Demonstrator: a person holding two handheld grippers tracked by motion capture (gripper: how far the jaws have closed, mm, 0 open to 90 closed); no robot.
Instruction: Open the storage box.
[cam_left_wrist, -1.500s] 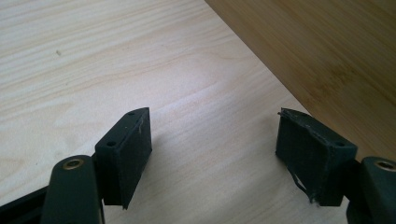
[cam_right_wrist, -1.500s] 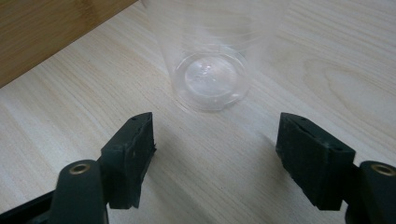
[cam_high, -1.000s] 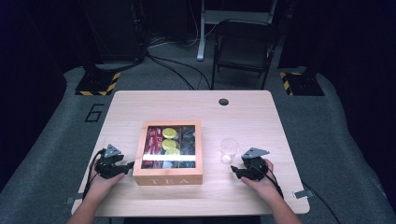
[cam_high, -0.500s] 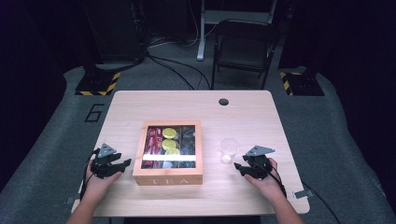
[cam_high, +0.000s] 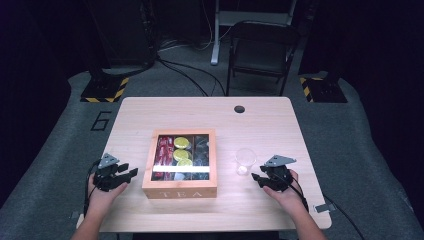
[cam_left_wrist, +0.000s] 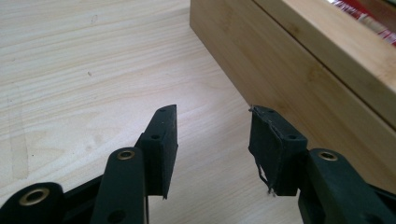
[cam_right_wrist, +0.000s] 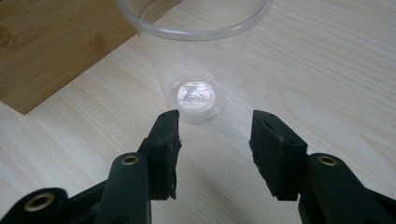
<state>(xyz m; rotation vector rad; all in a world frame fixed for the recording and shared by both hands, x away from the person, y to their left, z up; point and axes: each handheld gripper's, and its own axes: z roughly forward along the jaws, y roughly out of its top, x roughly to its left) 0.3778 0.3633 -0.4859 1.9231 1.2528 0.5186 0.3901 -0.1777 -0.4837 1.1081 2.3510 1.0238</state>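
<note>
A wooden tea box sits near the middle of the pale wood desk, slightly toward the 7 o'clock side, with the letters TEA on its front wall and a clear window in its lid. Through that window the high view shows red packets at the left, yellow rounds in the middle and dark packets at the right; a bright glare band crosses the lower part of the lid. At 3 o'clock from the box, well apart from it, stands a clear plastic cup, upright and open-mouthed, with a thick rolled rim and a shiny round base. The left claw rests at 9 o'clock from the box, near its left wall; in the left gripper view its jaws stand apart with only bare desk between them, having just been closing, and the box's plain bamboo side runs just beyond the right jaw. The right claw lies at 5 o'clock from the cup; in the right gripper view its jaws are spread, also just closing, with the cup just ahead of them and not between the pads.
</note>
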